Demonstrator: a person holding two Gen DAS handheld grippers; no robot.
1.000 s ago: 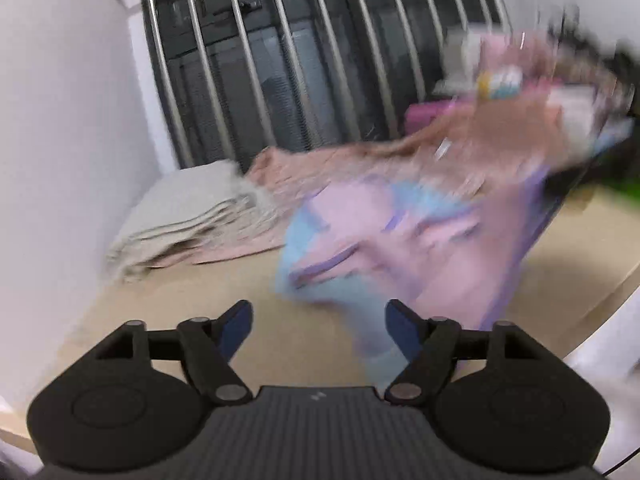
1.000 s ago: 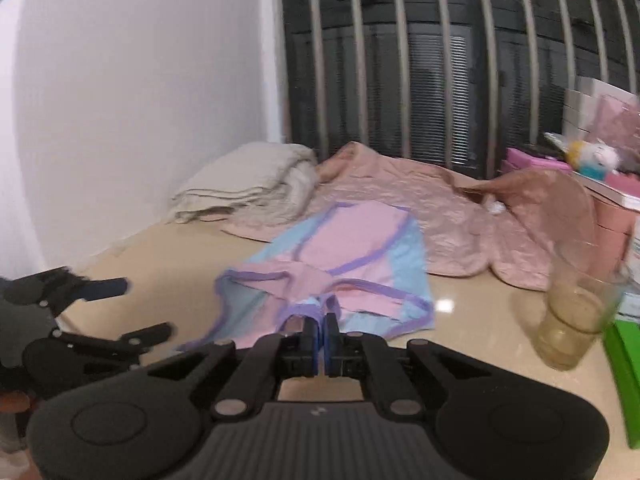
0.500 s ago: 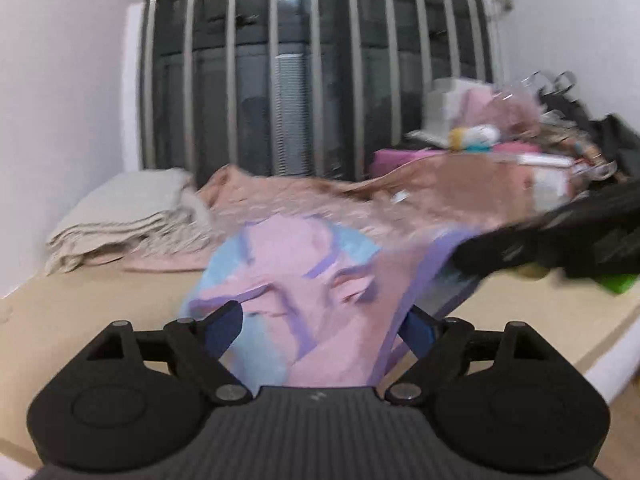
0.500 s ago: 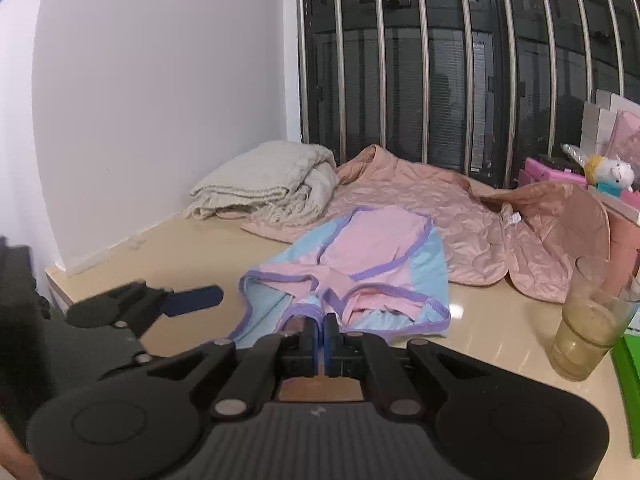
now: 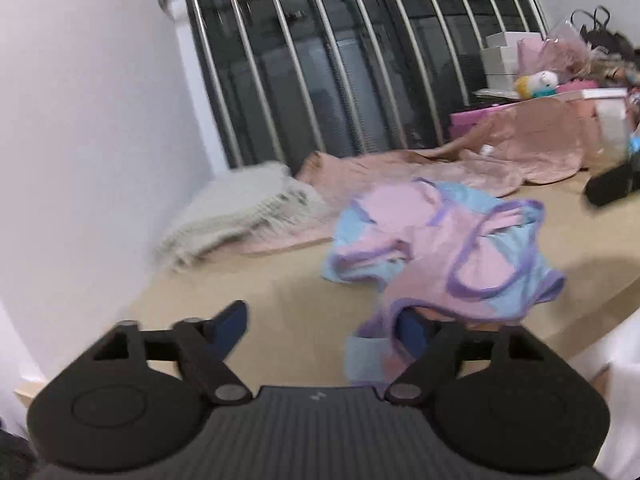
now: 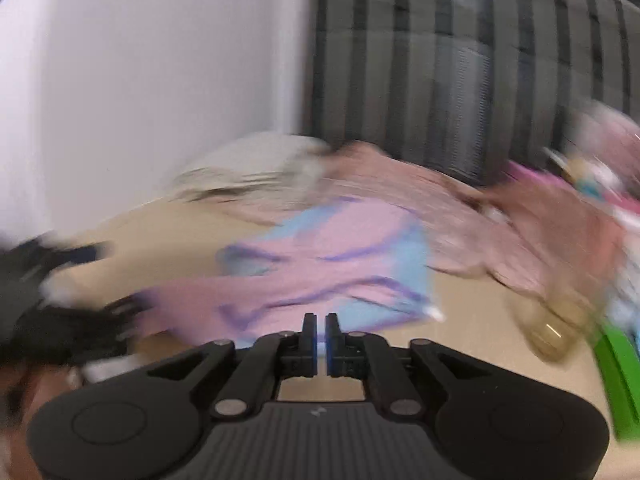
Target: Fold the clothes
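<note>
Left tool (image 5: 320, 326): jaws spread wide and just closing in; earlier frames are given, so this narrowing is noted. Nearest hem of the pink, blue and purple-trimmed garment (image 5: 436, 240) lay draped over the blue pad of the right-hand finger (image 5: 412, 330); the other finger stood clear over bare bench (image 5: 260, 280). Pads not pressed together on the cloth.

Right tool (image 6: 319, 326): fingers almost pressed together, a narrow slit between them, having just eased apart slightly. The garment's near edge lay right at the tips; whether any fabric sat in the slit could not be told, as the right wrist view was heavily blurred.

Garment: rumpled, not flat, pink panels over light blue with purple binding, one looped strap opening facing up. It lay on the bench in front of a peach quilted jacket (image 5: 460, 164), its far edge touching or overlapping that jacket. A folded grey-white towel stack (image 5: 240, 216) sat beside the jacket, toward the white wall. A drinking glass (image 6: 556, 320) with yellowish liquid stood on the other side of the jacket from the towel stack, near a green item.
</note>
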